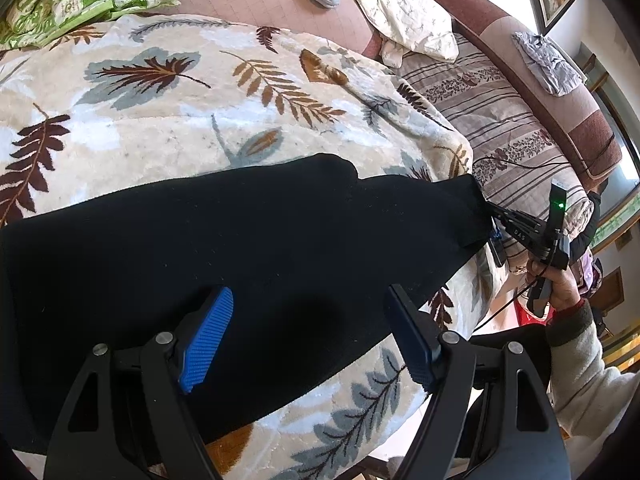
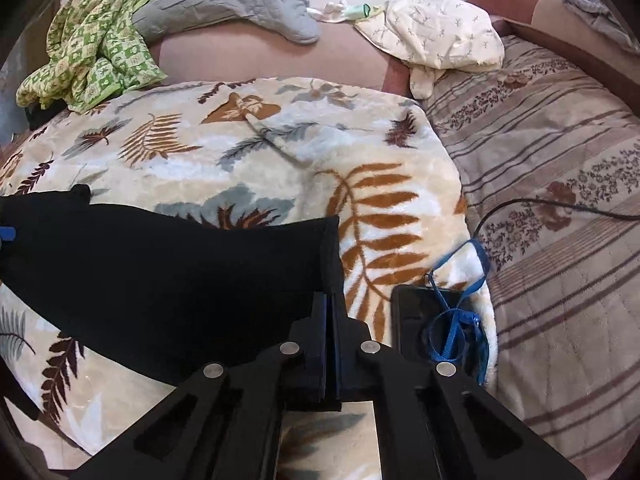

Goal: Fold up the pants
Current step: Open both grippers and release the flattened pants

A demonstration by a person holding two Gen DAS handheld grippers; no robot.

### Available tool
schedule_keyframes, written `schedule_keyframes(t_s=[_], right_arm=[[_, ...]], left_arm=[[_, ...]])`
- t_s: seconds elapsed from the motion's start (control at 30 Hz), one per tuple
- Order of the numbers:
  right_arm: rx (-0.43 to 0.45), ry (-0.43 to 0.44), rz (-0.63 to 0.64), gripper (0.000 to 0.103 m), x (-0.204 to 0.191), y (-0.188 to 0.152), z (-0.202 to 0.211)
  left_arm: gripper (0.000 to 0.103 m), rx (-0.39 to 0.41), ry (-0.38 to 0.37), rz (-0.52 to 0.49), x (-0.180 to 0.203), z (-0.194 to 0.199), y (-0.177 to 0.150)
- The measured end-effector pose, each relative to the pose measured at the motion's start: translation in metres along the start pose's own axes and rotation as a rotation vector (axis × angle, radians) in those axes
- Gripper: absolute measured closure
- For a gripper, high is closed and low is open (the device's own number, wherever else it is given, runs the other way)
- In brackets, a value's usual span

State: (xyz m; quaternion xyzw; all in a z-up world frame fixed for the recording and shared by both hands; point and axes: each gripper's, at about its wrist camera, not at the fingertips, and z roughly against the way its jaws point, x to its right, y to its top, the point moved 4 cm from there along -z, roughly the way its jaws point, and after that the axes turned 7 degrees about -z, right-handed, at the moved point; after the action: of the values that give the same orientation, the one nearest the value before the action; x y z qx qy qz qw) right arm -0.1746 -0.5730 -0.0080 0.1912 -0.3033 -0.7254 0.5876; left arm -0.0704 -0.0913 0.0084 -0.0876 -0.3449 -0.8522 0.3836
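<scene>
One pair of black pants lies flat on a leaf-print blanket that covers the bed, stretched from the left side toward the right edge. The right tongs are pressed together on the hem at the right end of the pants; in the left wrist view the same tongs pinch the corner of the cloth, and a hand with a pale sleeve holds the tool. The left tongs stand apart above the middle of the pants, with blue pads on the inner faces, and nothing is between them. Just beside the right tongs a dark phone with a blue cord lies on the blanket edge. A thin black cable runs over the striped quilt to the right. Farther back lie a green checked cloth, a grey quilted piece and a cream cloth.
</scene>
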Motion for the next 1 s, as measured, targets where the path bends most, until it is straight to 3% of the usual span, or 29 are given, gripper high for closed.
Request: schedule_keyframes(t_s=[0.17,0.2,0.33,0.47,0.57,0.73,1.0], right_arm=[[-0.033,-0.021,-0.004,0.101,0.003,-0.007,-0.019],[-0.028,-0.016,-0.026,0.094,0.006,-0.007,-0.017],[-0.005,0.019,-0.090,0.083,0.009,-0.006,0.008],[0.012,0.164,-0.177,0.068,-0.009,-0.016,0.038],[-0.024,0.251,-0.193,0.068,-0.029,-0.030,0.040],[-0.086,0.303,-0.219,0.068,-0.059,-0.049,0.023],[-0.069,0.370,-0.403,0.068,-0.060,-0.046,0.000]], left_arm=[[0.025,0.000,0.000,-0.001,0.000,0.000,0.000],[0.025,0.000,0.001,-0.001,0.000,0.000,0.000],[0.025,0.002,0.003,-0.003,0.000,0.000,0.000],[0.026,0.017,0.002,0.000,-0.001,0.004,0.001],[0.025,0.030,0.001,0.003,-0.001,0.009,0.001],[0.025,0.040,0.003,0.010,-0.002,0.014,0.000],[0.025,0.047,0.012,0.002,0.000,0.018,-0.001]])
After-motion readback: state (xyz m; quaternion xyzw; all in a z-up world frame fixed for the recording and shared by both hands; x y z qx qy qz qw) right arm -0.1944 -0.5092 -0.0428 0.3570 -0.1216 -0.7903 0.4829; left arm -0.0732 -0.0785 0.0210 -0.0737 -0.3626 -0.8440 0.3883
